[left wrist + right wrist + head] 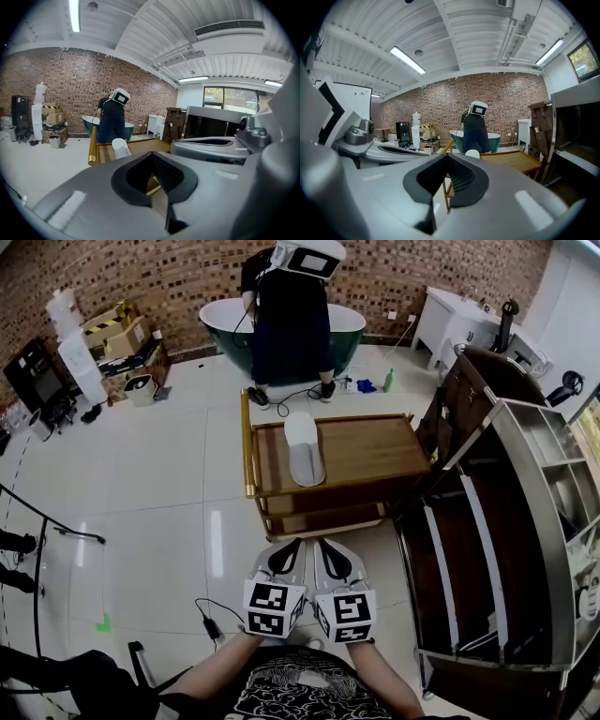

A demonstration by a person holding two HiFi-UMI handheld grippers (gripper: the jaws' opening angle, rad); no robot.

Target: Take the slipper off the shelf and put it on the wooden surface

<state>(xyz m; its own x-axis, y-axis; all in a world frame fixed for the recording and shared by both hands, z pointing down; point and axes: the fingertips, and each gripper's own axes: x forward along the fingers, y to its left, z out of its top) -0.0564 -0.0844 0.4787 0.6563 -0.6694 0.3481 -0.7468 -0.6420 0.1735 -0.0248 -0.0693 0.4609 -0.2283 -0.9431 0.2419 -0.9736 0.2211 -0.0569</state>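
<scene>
Slipper [304, 450] lies flat by the wooden surface's [375, 451] left edge, so my left claw [289, 554] and right claw [328, 554] hang closed, empty, side by side: job looks done.

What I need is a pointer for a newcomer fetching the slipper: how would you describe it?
Find the green bathtub against the brick wall; just in front of it stands a wooden cart with a gold rail at one end. The slipper lies flat on the cart's top, near that rail. It is the only thing there, pale grey-white against brown wood.
</scene>
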